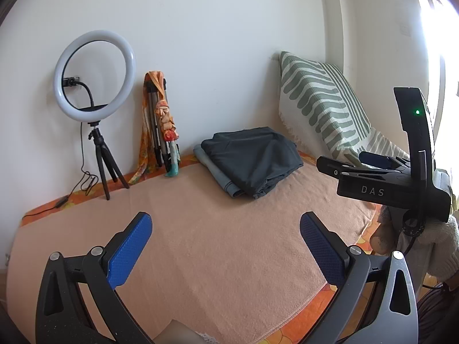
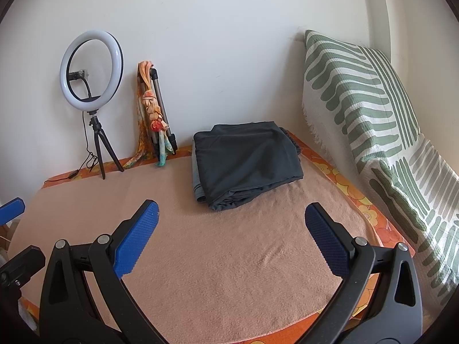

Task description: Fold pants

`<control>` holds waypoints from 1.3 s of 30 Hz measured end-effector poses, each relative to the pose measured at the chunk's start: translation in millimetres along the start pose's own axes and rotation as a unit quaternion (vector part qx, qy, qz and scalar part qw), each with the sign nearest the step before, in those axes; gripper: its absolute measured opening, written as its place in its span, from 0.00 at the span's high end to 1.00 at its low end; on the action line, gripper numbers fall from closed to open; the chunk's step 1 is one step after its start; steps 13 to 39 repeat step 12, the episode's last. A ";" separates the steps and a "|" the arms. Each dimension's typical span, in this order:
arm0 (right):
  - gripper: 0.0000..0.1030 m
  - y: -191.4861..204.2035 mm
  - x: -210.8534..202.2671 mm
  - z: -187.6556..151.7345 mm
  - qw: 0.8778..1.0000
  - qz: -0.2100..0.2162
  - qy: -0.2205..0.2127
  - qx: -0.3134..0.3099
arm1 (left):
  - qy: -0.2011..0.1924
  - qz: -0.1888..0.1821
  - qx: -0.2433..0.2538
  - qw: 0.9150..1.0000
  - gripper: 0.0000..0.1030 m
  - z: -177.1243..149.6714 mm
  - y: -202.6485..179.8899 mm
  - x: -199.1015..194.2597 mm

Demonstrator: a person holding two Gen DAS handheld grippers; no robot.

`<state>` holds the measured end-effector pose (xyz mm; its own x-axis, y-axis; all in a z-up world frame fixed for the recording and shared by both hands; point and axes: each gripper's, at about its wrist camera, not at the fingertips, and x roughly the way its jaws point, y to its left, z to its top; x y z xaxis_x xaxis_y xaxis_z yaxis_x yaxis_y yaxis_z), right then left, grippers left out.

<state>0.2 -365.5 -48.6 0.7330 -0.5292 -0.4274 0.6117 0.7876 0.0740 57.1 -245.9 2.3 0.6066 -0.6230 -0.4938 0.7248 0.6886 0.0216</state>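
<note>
Dark grey pants [image 1: 252, 160] lie folded in a stack at the far middle of the peach blanket [image 1: 215, 243], on top of a folded grey-blue garment [image 1: 218, 172]. The stack also shows in the right wrist view [image 2: 246, 163]. My left gripper [image 1: 226, 246] is open and empty, held above the blanket well short of the stack. My right gripper [image 2: 231, 238] is open and empty, also short of the stack. The right gripper's black body [image 1: 387, 183] shows at the right of the left wrist view. A blue finger of the left gripper [image 2: 11, 209] shows at the left edge of the right wrist view.
A ring light on a small tripod [image 1: 94, 86] stands at the back left, its cable trailing on the bed. A folded tripod with an orange scarf [image 1: 160, 123] leans on the wall. A green-striped cushion [image 2: 367, 109] lines the right side. An orange flowered sheet [image 2: 358, 197] edges the blanket.
</note>
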 end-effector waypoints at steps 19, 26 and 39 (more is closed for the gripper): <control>0.00 4.9 4.6 1.5 1.000 0.010 0.005 -0.008 | 0.000 -0.008 0.000 1.000 0.01 0.6 3.7 -2.3; 0.00 4.9 4.6 1.5 1.000 0.010 0.005 -0.008 | 0.000 -0.008 0.000 1.000 0.01 0.6 3.7 -2.3; 0.00 4.9 4.6 1.5 1.000 0.010 0.005 -0.008 | 0.000 -0.008 0.000 1.000 0.01 0.6 3.7 -2.3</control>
